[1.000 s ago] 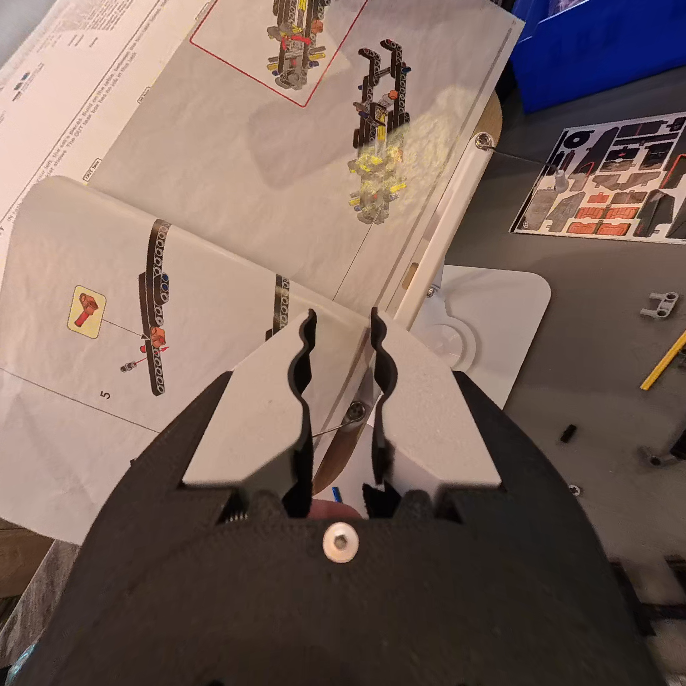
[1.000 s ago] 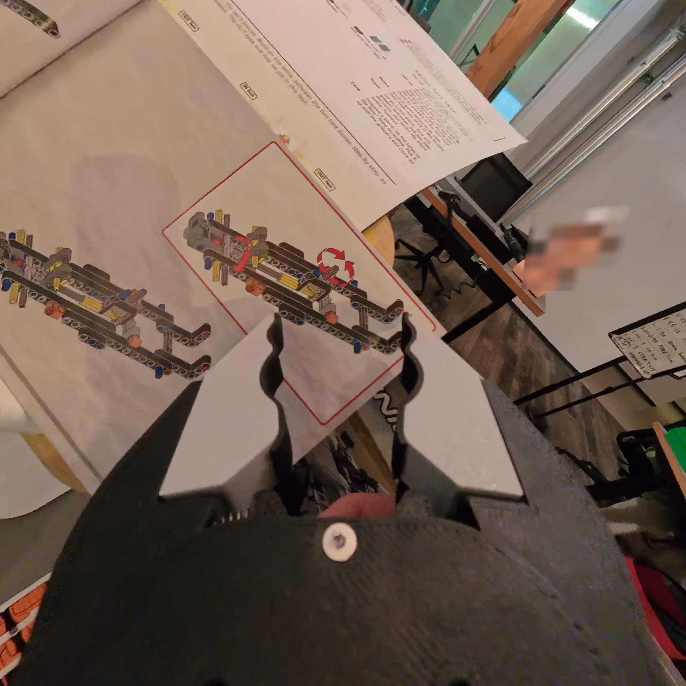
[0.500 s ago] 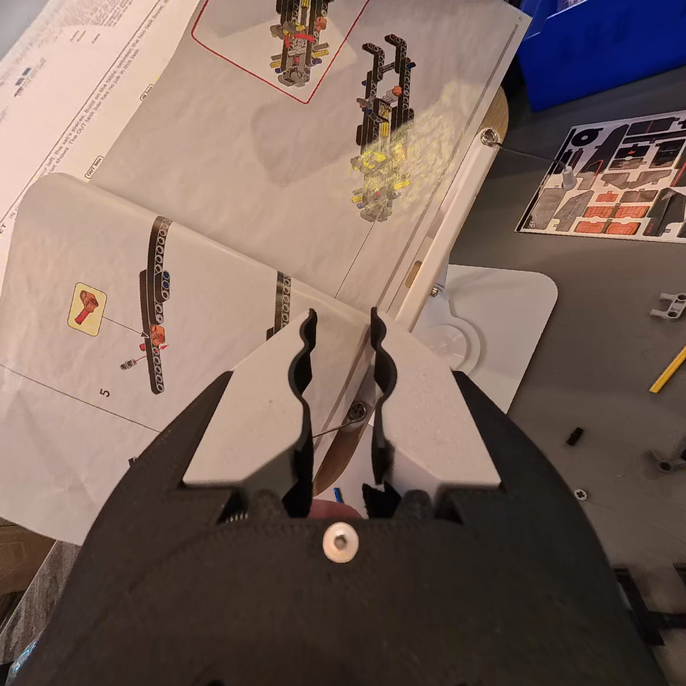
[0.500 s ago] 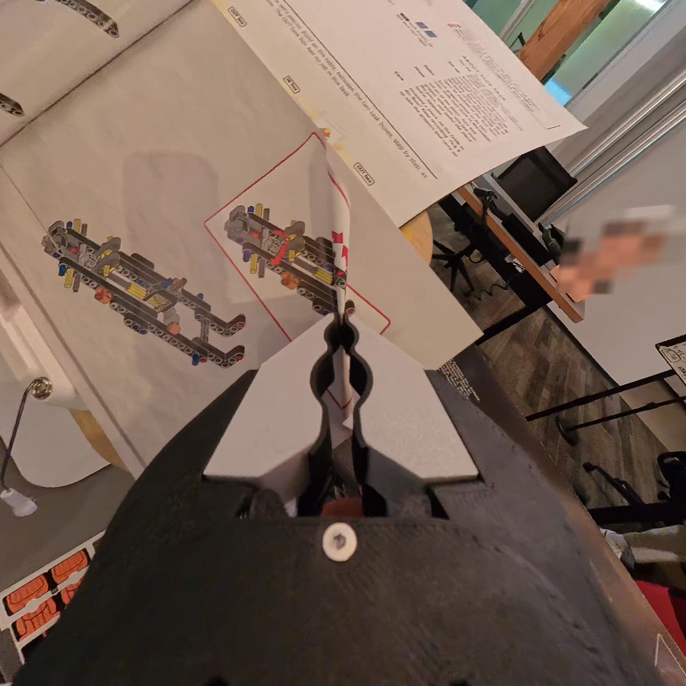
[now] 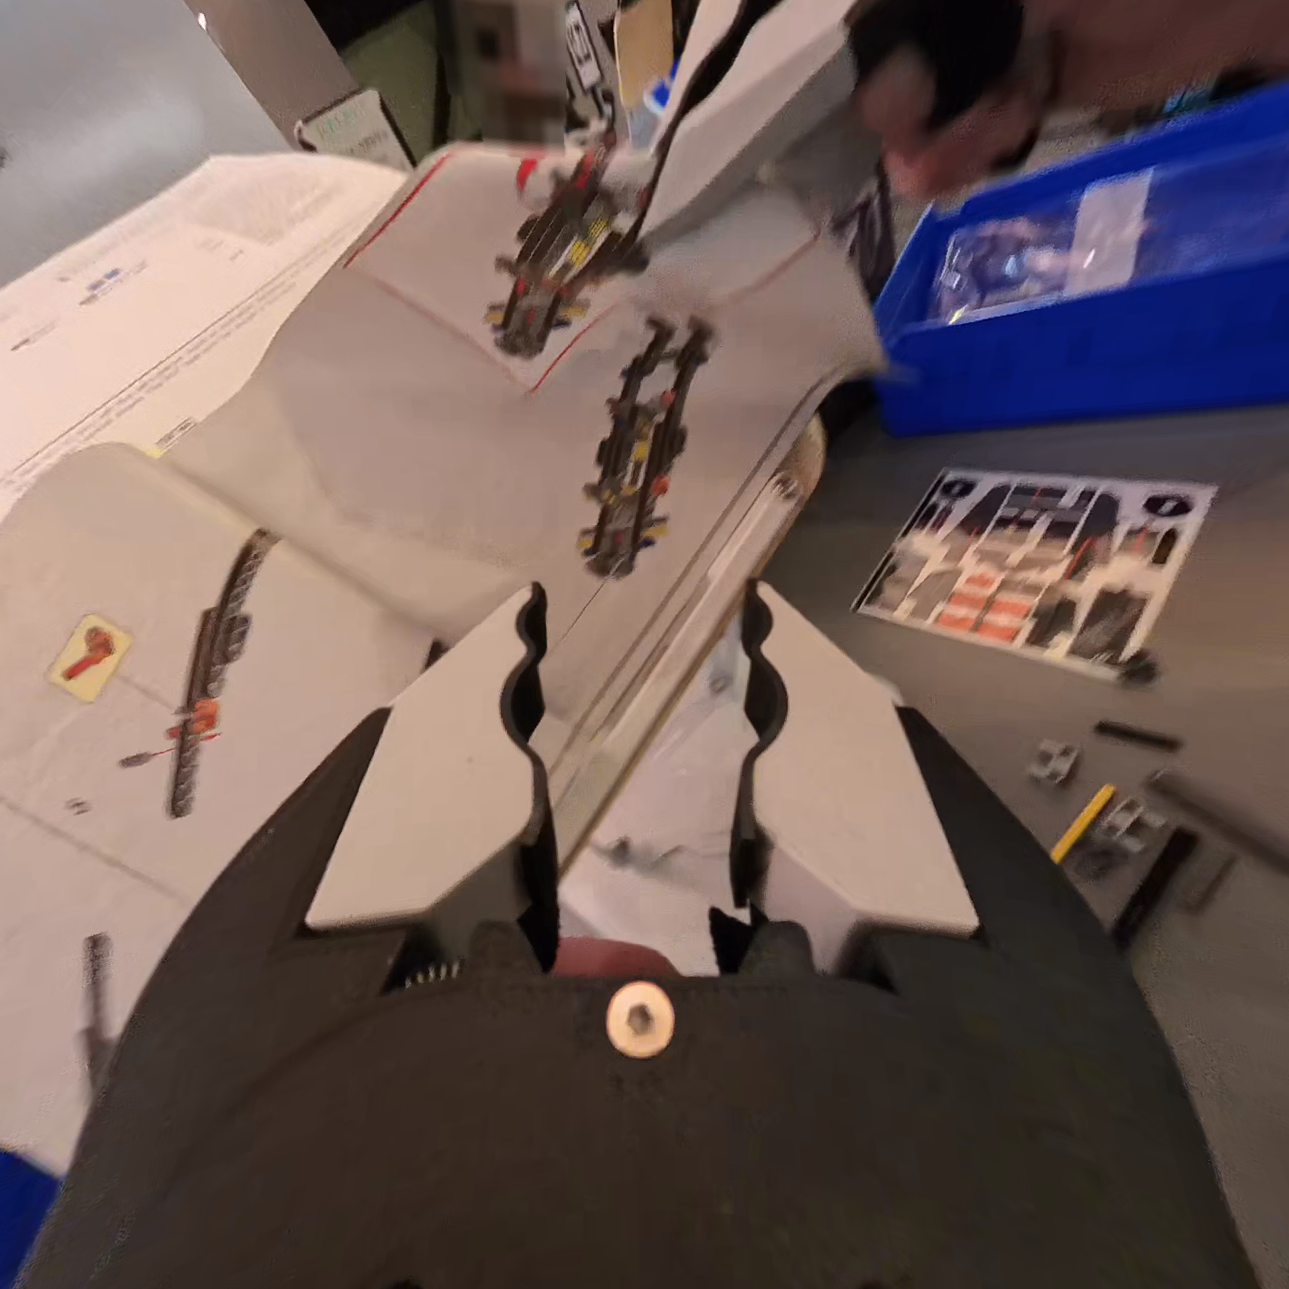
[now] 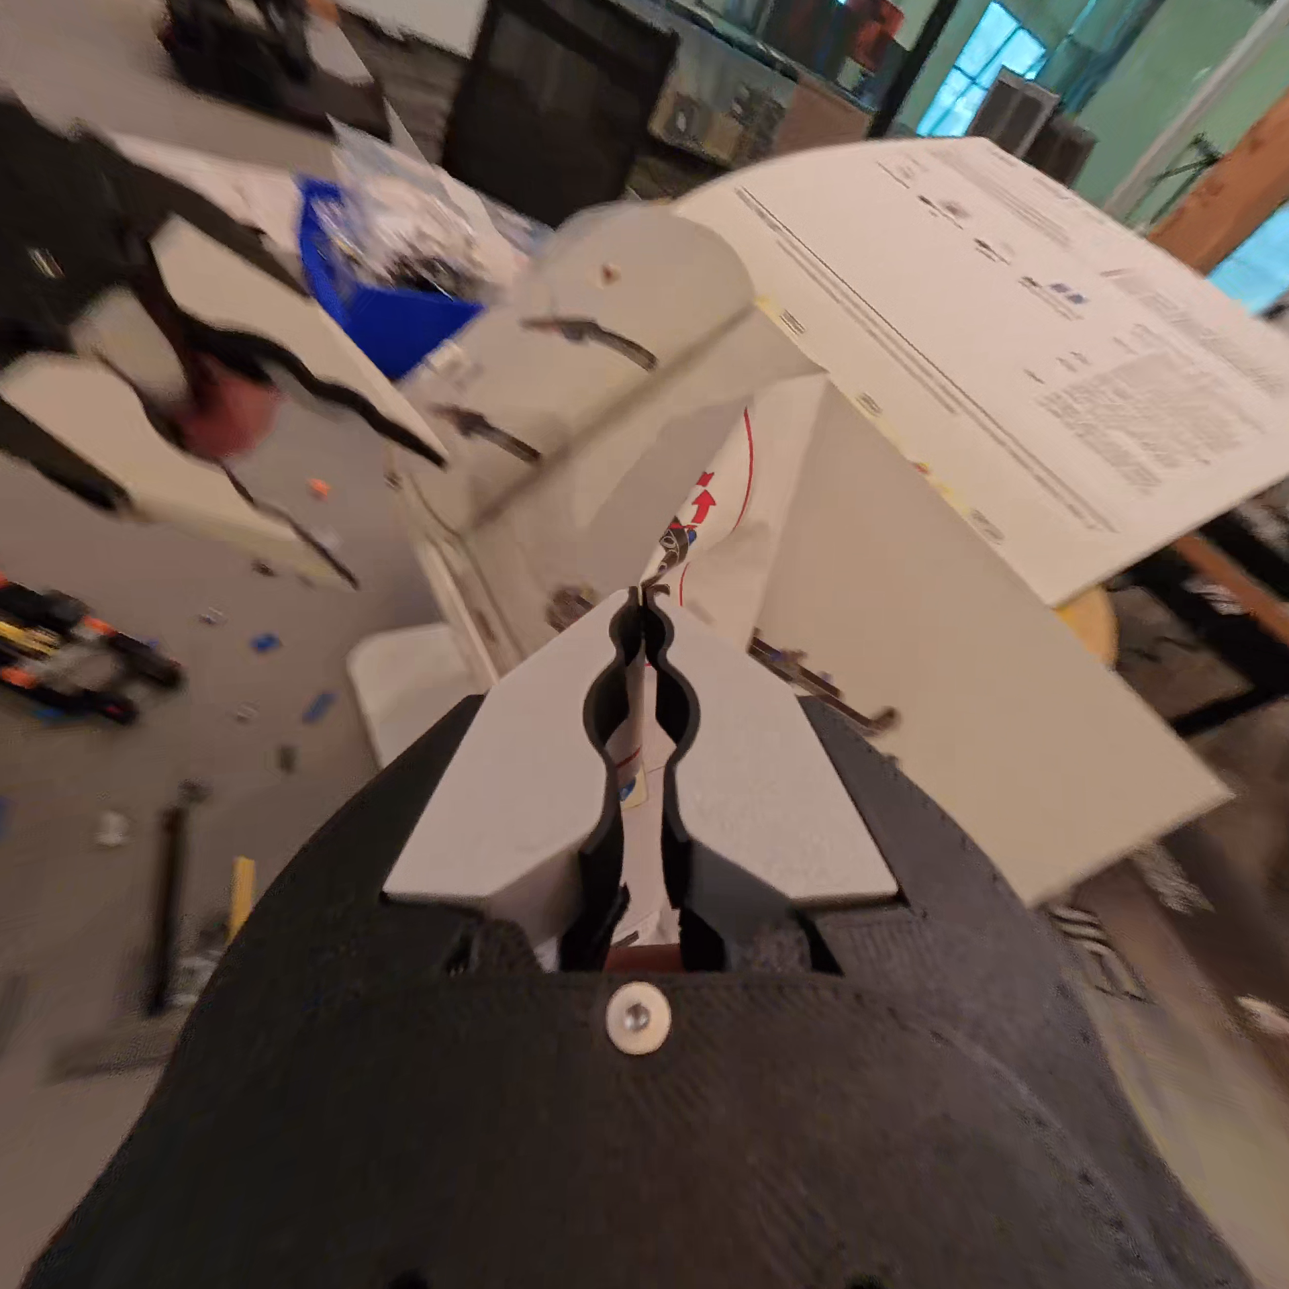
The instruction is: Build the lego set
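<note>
The instruction booklet (image 5: 418, 432) stands open on a white stand, its pages showing black beam assemblies. My right gripper (image 6: 640, 601) is shut on the edge of a booklet page (image 6: 704, 530) and holds it lifted and curled. It also shows at the top of the left wrist view (image 5: 638, 234), pinching that page. My left gripper (image 5: 645, 600) is open and empty in front of the booklet's lower edge. It also shows at the left of the right wrist view (image 6: 394, 516). A partly built black, orange and yellow lego assembly (image 6: 70, 656) lies on the grey table.
A blue bin (image 5: 1081, 335) with bagged parts stands at the back right. A sticker sheet (image 5: 1032, 565) and small loose parts (image 5: 1088, 823) lie on the table. A loose printed sheet (image 6: 1011, 335) hangs beyond the booklet. The white stand base (image 6: 411, 683) sits below it. About 11 cm separates my left fingertips from my right.
My right gripper closed on the page edge, then lifted and swung it over. My left gripper opened wider and drew back. Both views are now motion-blurred.
</note>
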A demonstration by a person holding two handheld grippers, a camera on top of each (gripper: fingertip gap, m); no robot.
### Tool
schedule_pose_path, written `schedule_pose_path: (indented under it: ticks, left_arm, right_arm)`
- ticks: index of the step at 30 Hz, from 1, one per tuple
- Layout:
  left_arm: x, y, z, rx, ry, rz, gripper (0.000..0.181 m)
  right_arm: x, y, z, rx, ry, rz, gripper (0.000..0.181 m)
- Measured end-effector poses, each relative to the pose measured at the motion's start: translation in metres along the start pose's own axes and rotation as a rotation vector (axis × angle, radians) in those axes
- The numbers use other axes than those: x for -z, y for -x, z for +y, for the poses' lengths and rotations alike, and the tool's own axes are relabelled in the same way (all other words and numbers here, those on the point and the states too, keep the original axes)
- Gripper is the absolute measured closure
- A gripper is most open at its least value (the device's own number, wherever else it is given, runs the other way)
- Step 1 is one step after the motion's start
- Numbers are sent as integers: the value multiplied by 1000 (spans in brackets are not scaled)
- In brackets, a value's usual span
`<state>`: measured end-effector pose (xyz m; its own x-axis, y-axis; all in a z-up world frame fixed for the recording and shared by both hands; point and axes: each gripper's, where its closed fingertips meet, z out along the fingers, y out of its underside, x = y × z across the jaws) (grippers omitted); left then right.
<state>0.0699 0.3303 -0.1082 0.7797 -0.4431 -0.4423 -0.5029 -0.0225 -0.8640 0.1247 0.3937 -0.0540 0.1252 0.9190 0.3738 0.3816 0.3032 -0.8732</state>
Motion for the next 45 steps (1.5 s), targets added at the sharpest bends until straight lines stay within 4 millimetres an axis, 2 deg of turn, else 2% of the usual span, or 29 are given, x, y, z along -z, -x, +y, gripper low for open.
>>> schedule_pose_path:
  ticks: [4, 8, 10, 13, 17, 19, 22, 23, 25, 26, 30, 34, 36, 38, 45]
  left_arm:
    - [-8, -34, -27, 87, -89, -42, 97]
    - [-13, -40, -46, 191, -162, -139, 87]
    - [-14, -41, -47, 279, -168, -140, 100]
    - [-12, -21, -36, 335, -140, -228, 120]
    - [-5, -1, -26, 387, -154, -258, 172]
    - [-1, 4, -22, 407, -156, -249, 180]
    - [8, 14, -18, 460, -185, -231, 181]
    - [11, 18, -15, 482, -188, -224, 181]
    - [17, 23, -11, 524, -195, -208, 181]
    - [20, 24, -10, 532, -198, -203, 181]
    - [24, 15, -10, 519, -197, -186, 181]
    - [27, 9, -12, 419, -183, -176, 181]
    - [30, 10, -11, 380, -167, -134, 181]
    - [36, 13, -14, 350, -187, -66, 181]
    - [55, 33, -5, 216, -125, 41, 181]
  right_arm:
    - [-8, 25, -30, -160, -104, -128, 181]
    - [-18, 37, -54, -232, -158, -177, 181]
    - [-24, 40, -64, -269, -184, -184, 181]
    - [-30, 45, -76, -313, -222, -202, 181]
    - [-37, 51, -88, -341, -248, -229, 181]
    - [-41, 55, -90, -314, -241, -242, 178]
    - [-42, 57, -100, -273, -274, -272, 158]
    - [-42, 55, -101, -254, -268, -276, 149]
    - [-44, 48, -100, -180, -226, -267, 120]
    - [-43, 45, -99, -111, -197, -265, 119]
    - [-44, 37, -96, 246, -59, -240, 117]
    - [-54, 20, -96, 496, 79, -192, 115]
    - [-62, 20, -94, 605, 146, -219, 114]
    - [-70, 19, -97, 644, 183, -252, 113]
    - [-90, 36, -108, 651, 232, -424, 127]
